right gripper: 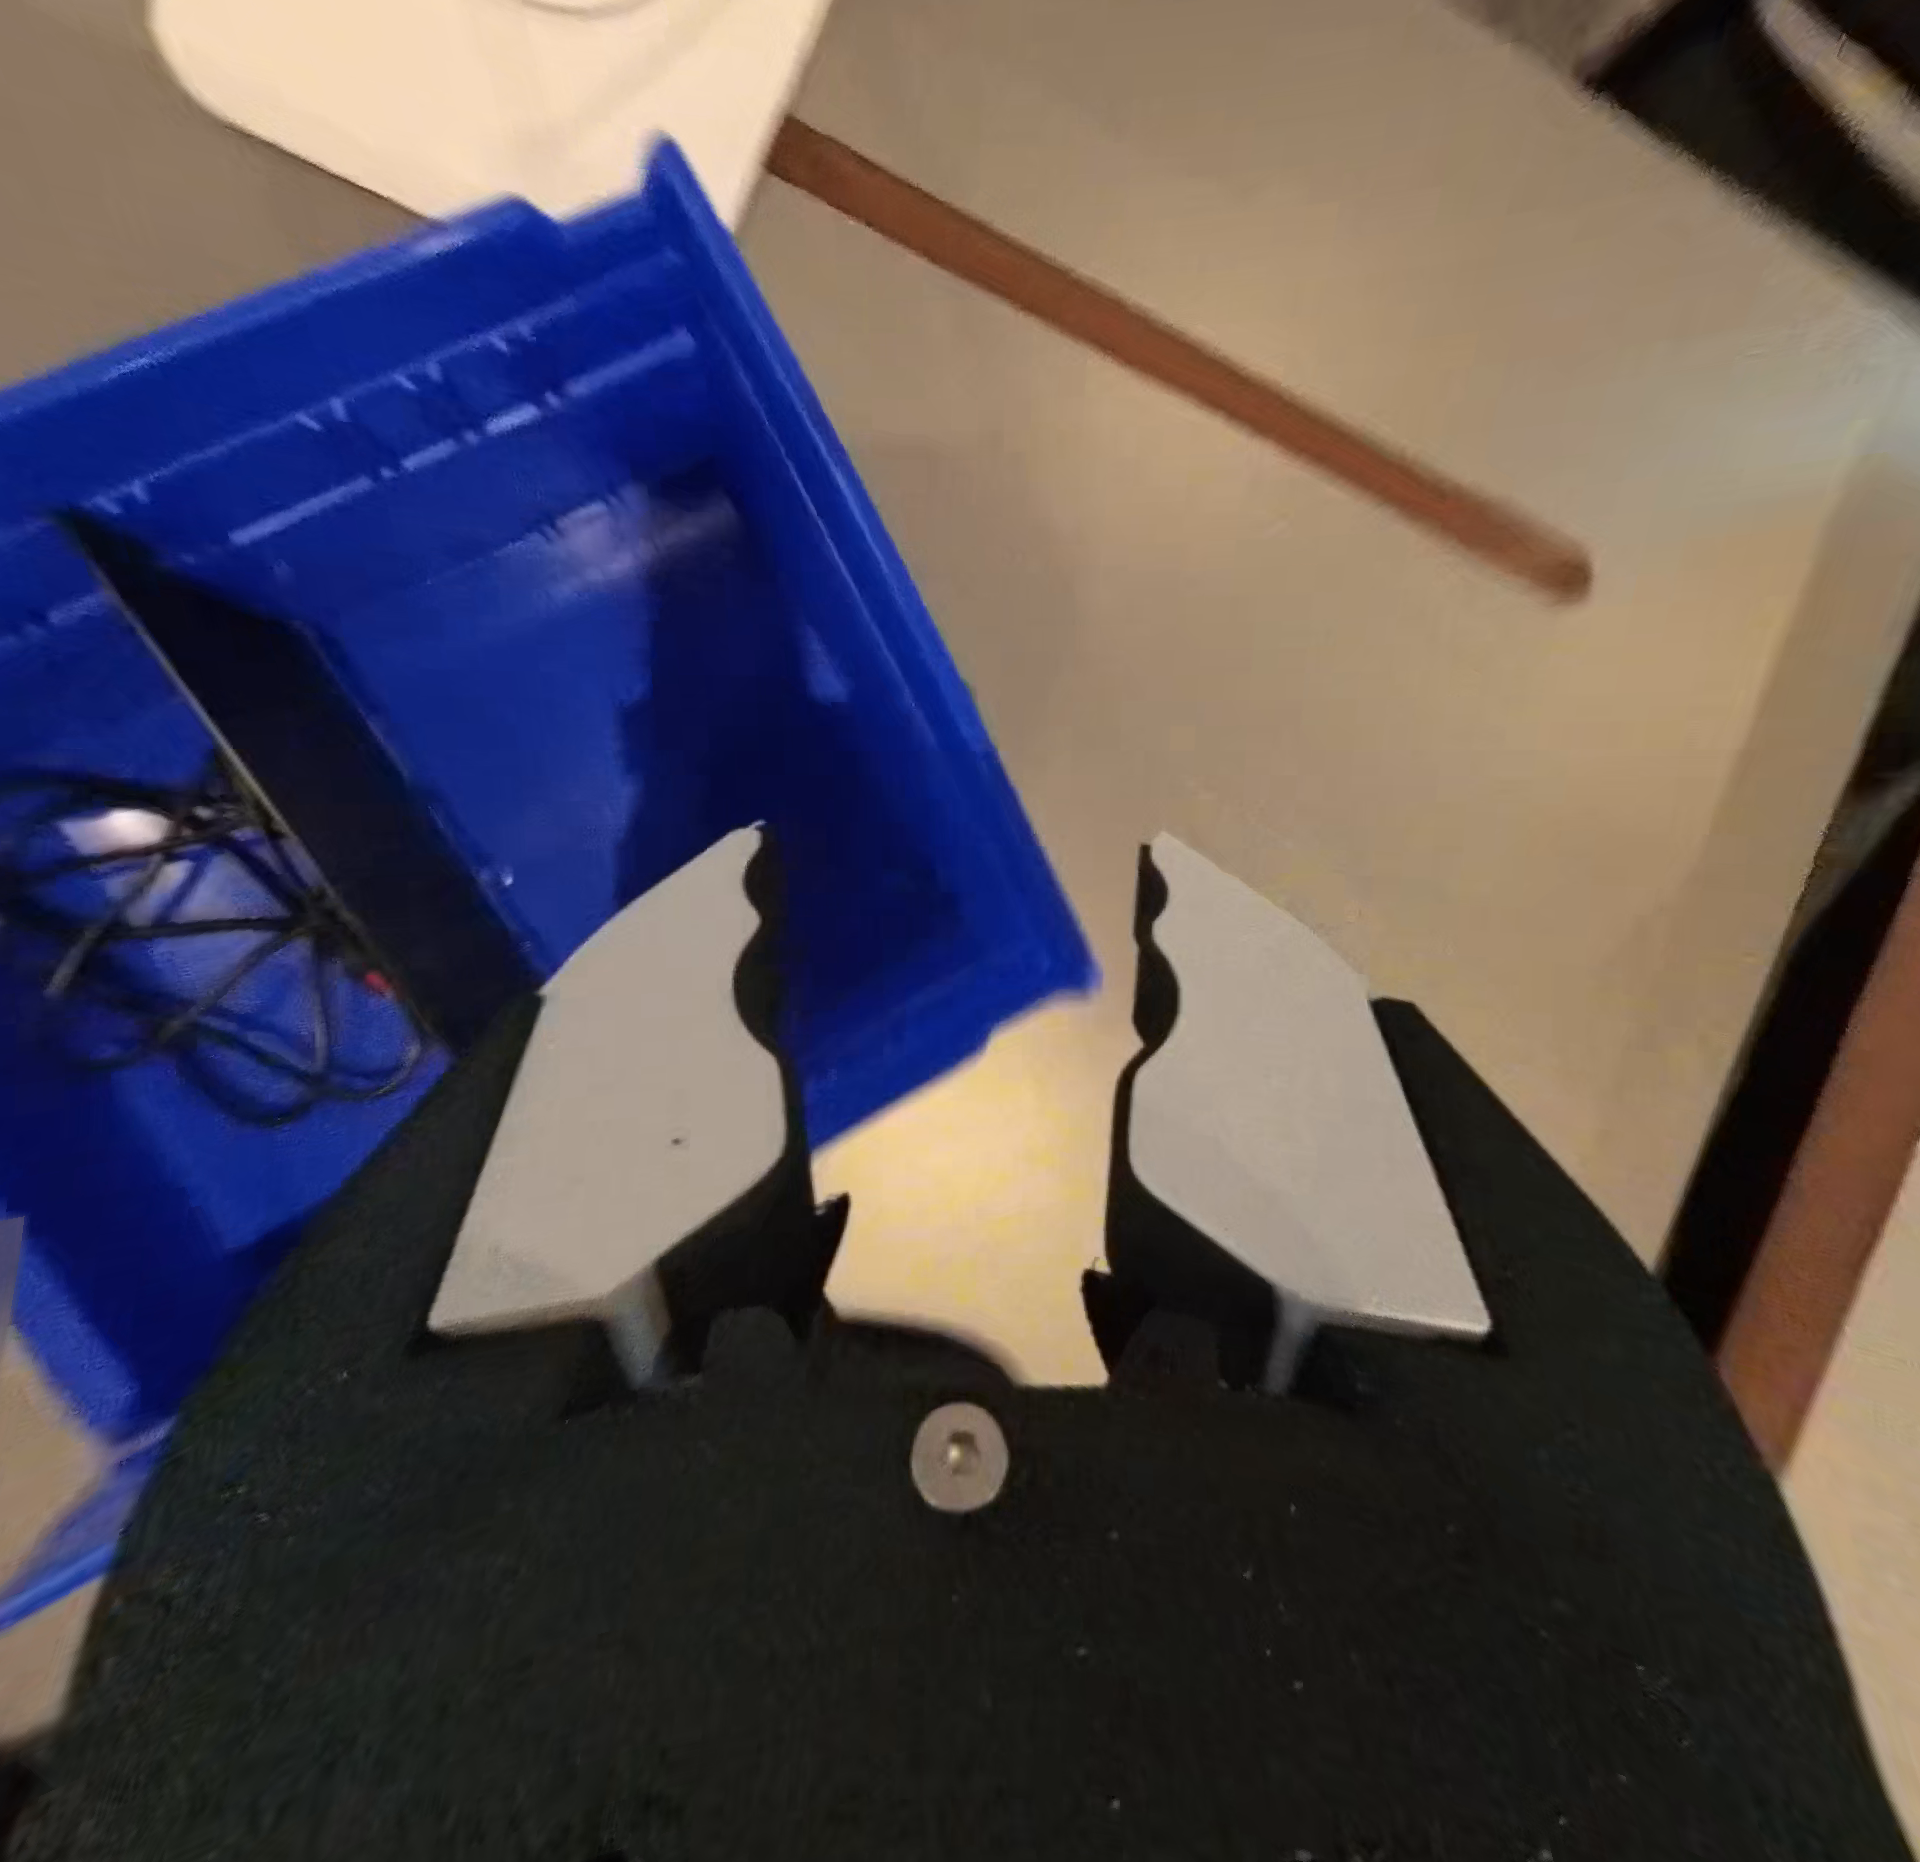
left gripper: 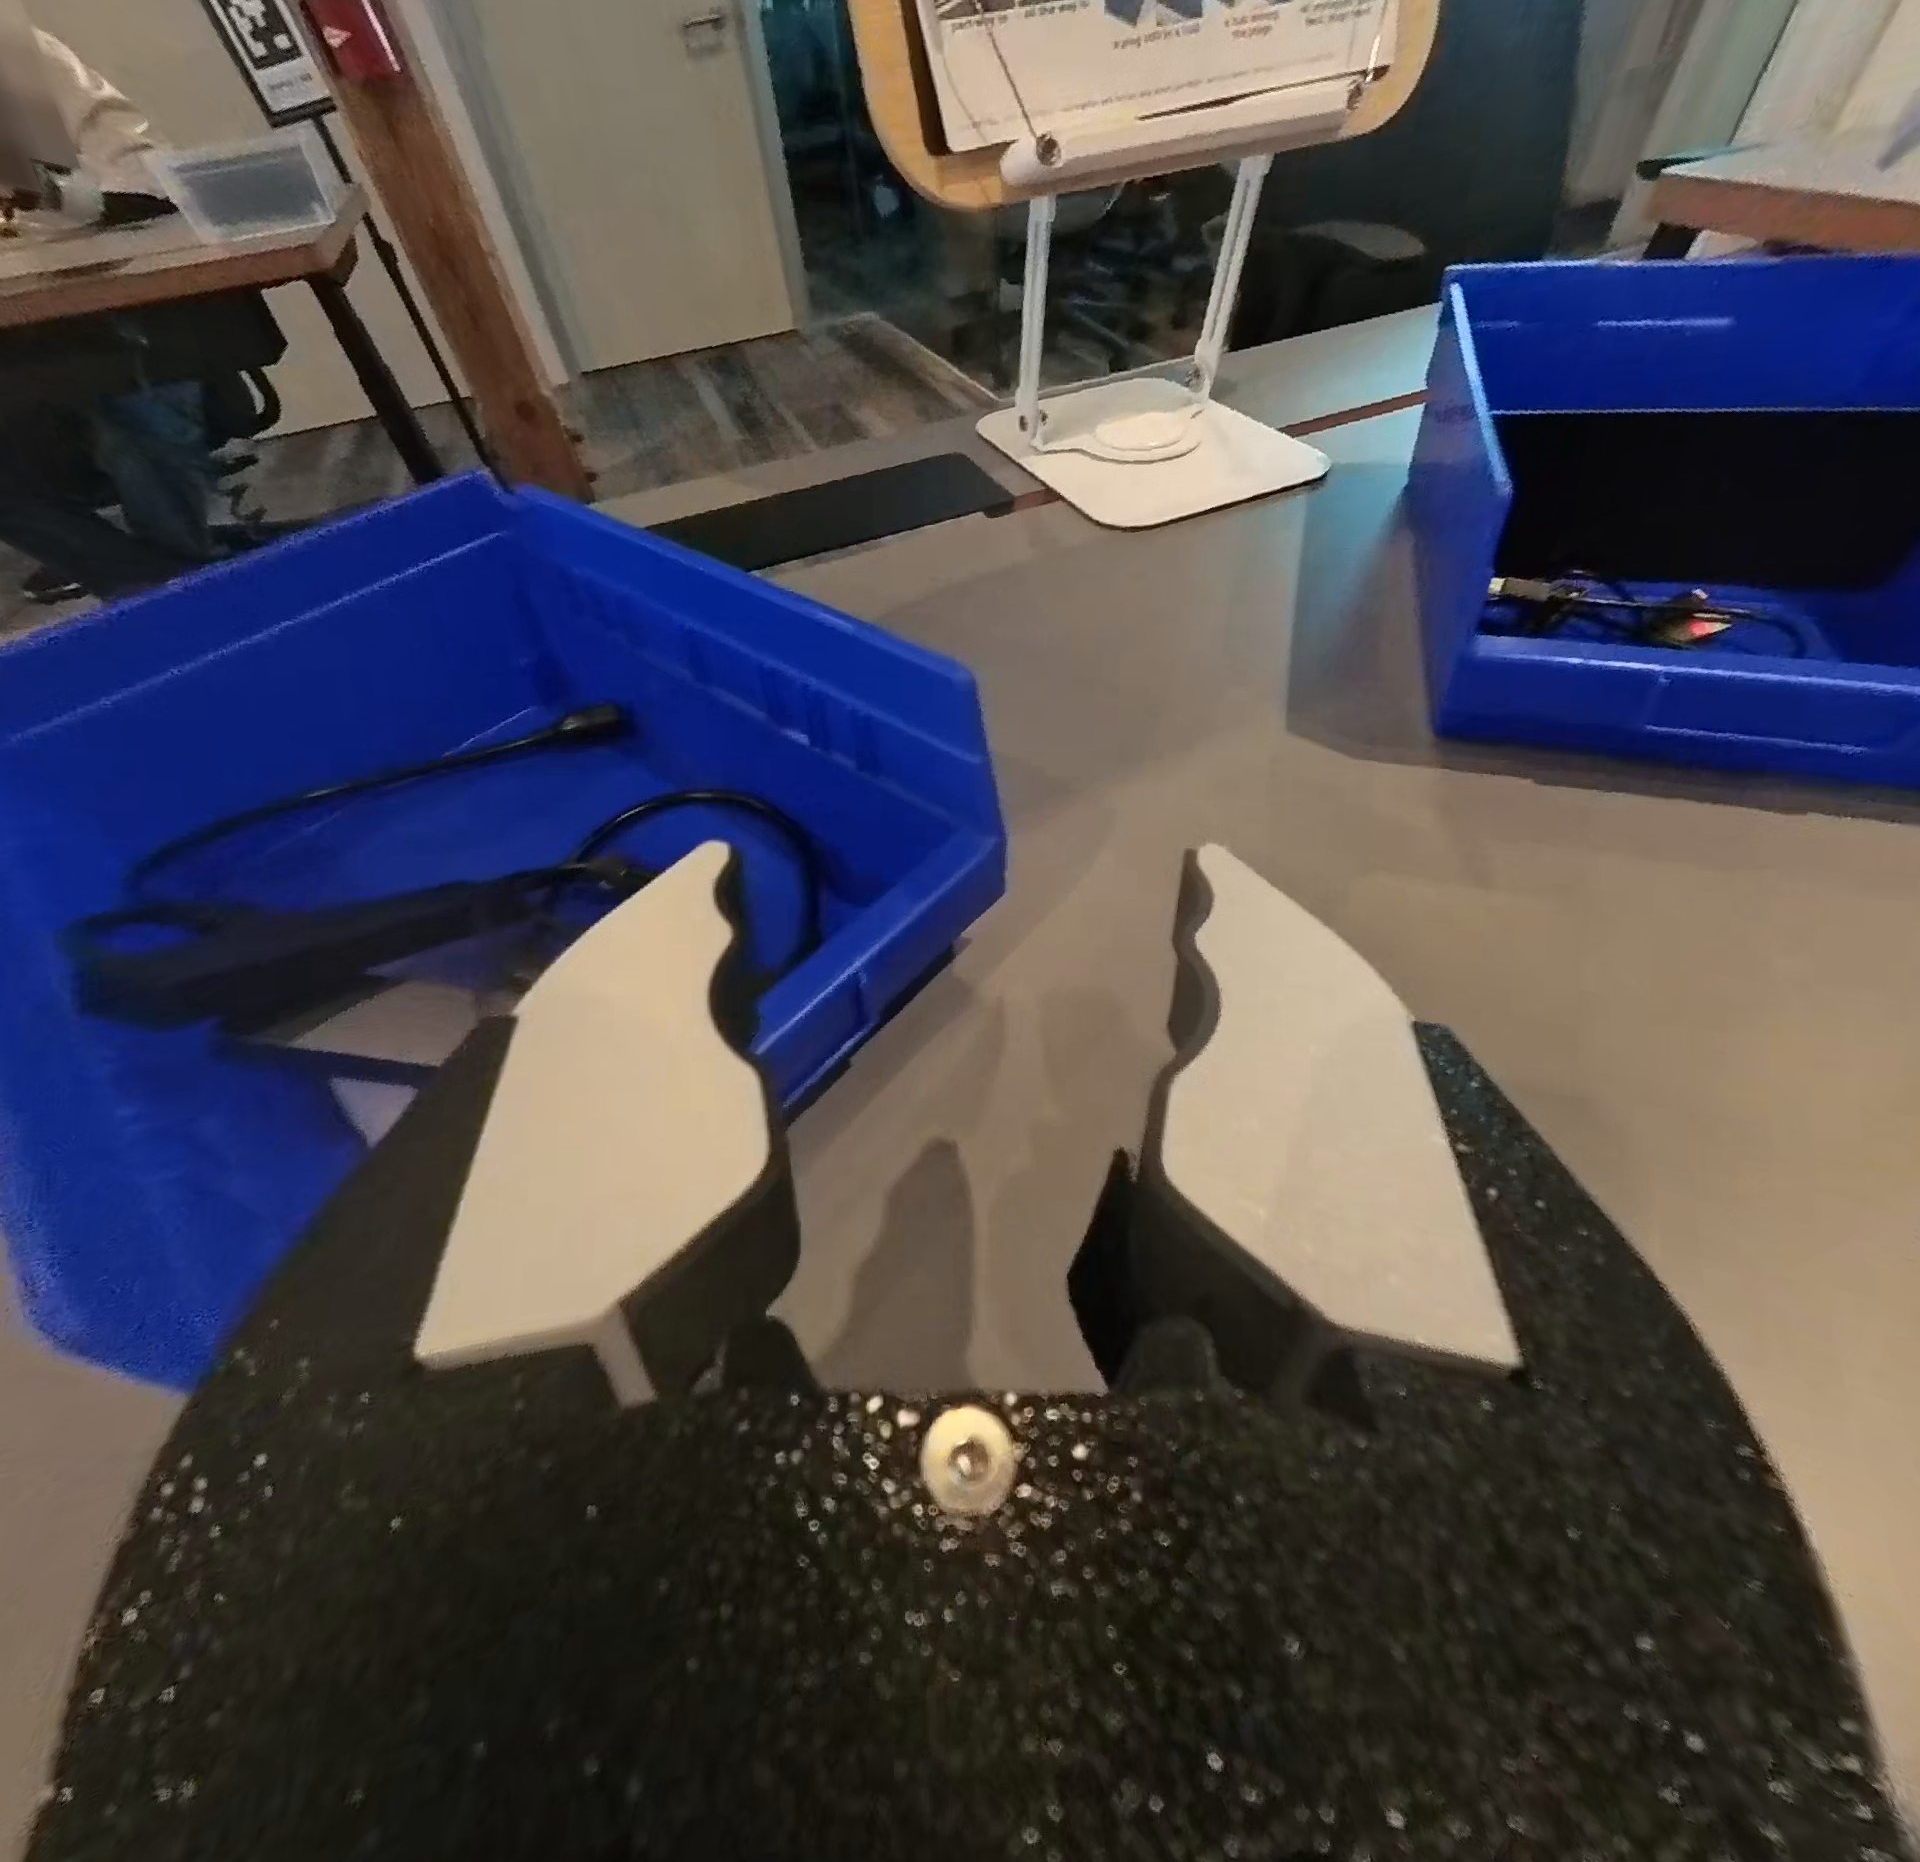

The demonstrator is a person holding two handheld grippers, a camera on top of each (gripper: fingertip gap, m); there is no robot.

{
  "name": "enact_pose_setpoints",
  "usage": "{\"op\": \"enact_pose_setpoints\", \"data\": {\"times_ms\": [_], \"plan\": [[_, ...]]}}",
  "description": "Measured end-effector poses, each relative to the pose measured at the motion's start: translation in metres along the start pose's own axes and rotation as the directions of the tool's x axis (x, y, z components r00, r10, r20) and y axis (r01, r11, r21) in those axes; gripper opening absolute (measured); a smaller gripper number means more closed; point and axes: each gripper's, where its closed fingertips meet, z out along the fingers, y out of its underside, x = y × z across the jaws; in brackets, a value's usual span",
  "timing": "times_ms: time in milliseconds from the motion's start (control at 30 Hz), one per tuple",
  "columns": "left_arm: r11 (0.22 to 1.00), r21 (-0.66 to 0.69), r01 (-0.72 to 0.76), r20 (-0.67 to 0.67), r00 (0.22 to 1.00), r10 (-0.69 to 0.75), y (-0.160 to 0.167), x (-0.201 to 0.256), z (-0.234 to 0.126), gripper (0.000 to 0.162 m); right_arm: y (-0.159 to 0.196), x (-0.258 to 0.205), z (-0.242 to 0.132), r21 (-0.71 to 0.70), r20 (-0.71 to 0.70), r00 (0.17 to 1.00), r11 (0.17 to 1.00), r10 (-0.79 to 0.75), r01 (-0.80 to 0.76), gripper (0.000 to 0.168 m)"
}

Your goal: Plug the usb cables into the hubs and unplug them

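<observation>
Left hand-held gripper is hovering over the grey tabletop, fingers spread, pinching nothing. Just left of it a blue bin is holding a black hub and its looping cable. Right hand-held gripper is likewise gaping and empty above the near corner of a second blue bin; a black divider is separating tangled usb cables from the bare compartment. A white stand is sitting beyond, between the bins.

Left gripper lower centre, jaws apart, empty, over grey desk. Blue bin at left holds black hub with cable. Second blue bin at right, tangled cables inside. White stand top centre.
</observation>
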Motion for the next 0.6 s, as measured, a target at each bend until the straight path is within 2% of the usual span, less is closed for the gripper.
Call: {"op": "enact_pose_setpoints", "data": {"times_ms": [100,167,267,300,500,600], "plan": [[0.999,0.031,0.014,-0.037,0.999,-0.013,-0.003,0.010,0.006,0.078,0.044,-0.012,-0.013,-0.024,0.041,0.979,0.980,0.199,-0.198,0.058],[0.999,0.042,0.015,-0.068,0.998,-0.012,-0.005,0.018,0.011,0.078,0.059,-0.026,-0.009,-0.022,0.094,0.968,0.973,0.231,-0.230,0.059],[0.999,0.035,-0.013,-0.098,0.995,0.017,-0.008,0.028,0.016,0.078,0.080,-0.041,0.007,-0.101,0.111,0.959,0.963,0.259,-0.249,0.063],[0.999,0.034,-0.025,-0.103,0.994,0.029,-0.009,0.031,0.016,0.078,0.084,-0.044,0.012,-0.124,0.111,0.958,0.960,0.264,-0.250,0.057],[0.997,0.037,-0.061,-0.109,0.992,0.064,-0.013,0.037,0.013,0.077,0.071,-0.031,0.032,-0.115,0.098,0.965,0.965,0.245,-0.234,0.021],[0.998,0.033,-0.049,-0.112,0.992,0.052,-0.011,0.037,0.013,0.076,0.053,-0.010,0.045,-0.079,0.058,0.973,0.973,0.223,-0.218,0.015]]}}
